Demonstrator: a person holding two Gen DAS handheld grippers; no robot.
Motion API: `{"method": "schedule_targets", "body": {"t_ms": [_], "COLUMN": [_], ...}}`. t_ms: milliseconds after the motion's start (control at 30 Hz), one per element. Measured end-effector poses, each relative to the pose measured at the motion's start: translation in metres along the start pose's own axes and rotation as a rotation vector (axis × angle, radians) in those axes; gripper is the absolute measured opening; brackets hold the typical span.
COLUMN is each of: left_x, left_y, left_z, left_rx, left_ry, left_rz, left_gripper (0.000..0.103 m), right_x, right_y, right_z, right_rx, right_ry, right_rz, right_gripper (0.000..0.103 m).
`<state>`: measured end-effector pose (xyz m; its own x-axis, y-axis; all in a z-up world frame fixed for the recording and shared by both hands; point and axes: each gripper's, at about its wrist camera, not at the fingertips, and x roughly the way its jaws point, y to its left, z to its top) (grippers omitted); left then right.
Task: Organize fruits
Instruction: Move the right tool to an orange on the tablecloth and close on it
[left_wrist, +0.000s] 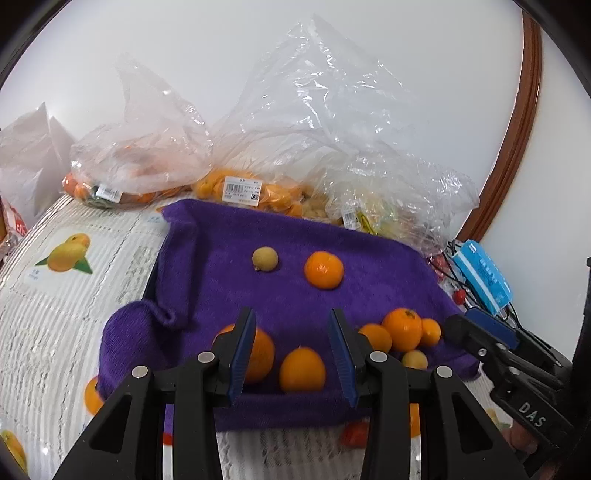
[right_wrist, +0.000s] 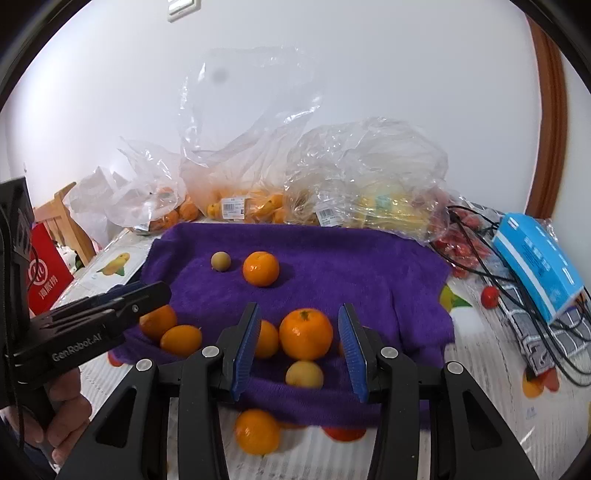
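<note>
A purple towel (left_wrist: 369, 243) (right_wrist: 351, 266) carries several oranges and small yellowish fruits. My left gripper (left_wrist: 293, 354) stands open just above the towel's near edge. One orange (left_wrist: 302, 370) lies between its blue pads without touching them, and another orange (left_wrist: 263, 354) sits behind the left finger. My right gripper (right_wrist: 298, 350) is open over a big orange (right_wrist: 306, 334) and a small yellow fruit (right_wrist: 304, 373), apart from both. Farther back lie a tan round fruit (left_wrist: 265, 259) (right_wrist: 221, 261) and a lone orange (left_wrist: 324, 269) (right_wrist: 260, 268). Each gripper shows in the other's view (left_wrist: 461, 321) (right_wrist: 155, 290).
Clear plastic bags of fruit (left_wrist: 258, 147) (right_wrist: 240, 177) line the towel's far edge against the white wall. A blue box (left_wrist: 484, 277) (right_wrist: 535, 258), black cables (right_wrist: 480, 258) and small red tomatoes (right_wrist: 490, 296) lie at the right. A red bag (right_wrist: 48, 273) stands left. A fruit-printed tablecloth (left_wrist: 66, 295) covers the table.
</note>
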<state>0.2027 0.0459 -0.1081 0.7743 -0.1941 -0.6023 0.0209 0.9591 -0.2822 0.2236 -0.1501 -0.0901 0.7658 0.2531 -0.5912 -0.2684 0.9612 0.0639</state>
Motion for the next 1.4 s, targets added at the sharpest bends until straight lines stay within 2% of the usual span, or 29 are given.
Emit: {"method": "schedule_targets", "body": {"t_ms": [167,533,1133,1400], "left_x": [-0.008,-0.027,-0.032,-0.027], "left_y": [0.004,0.011,0.031,0.034], "left_z": [-0.008,-0.025,-0.025,-0.025], "left_rx": [0.003,0.022,-0.046,-0.058], "left_ry": [0.007,0.021,0.033,0.05], "left_rz": [-0.003,0.006,0.003,0.023], "left_gripper": [0.038,0.039,0.039,0.039], "right_x": [-0.013,-0.021,0.0,0.004], "right_y": [0.008,0.018,0.026,0.021], "right_z": [-0.011,-0.037,-0.063,-0.065], "right_rx": [-0.013,0.032,0.057,0.068], "right_ry": [0.002,0.104,0.216,0.223], "right_rz": [-0.033,-0.024,-0.038,-0.032], "right_gripper": [0.044,0.044,0.04,0.04]}}
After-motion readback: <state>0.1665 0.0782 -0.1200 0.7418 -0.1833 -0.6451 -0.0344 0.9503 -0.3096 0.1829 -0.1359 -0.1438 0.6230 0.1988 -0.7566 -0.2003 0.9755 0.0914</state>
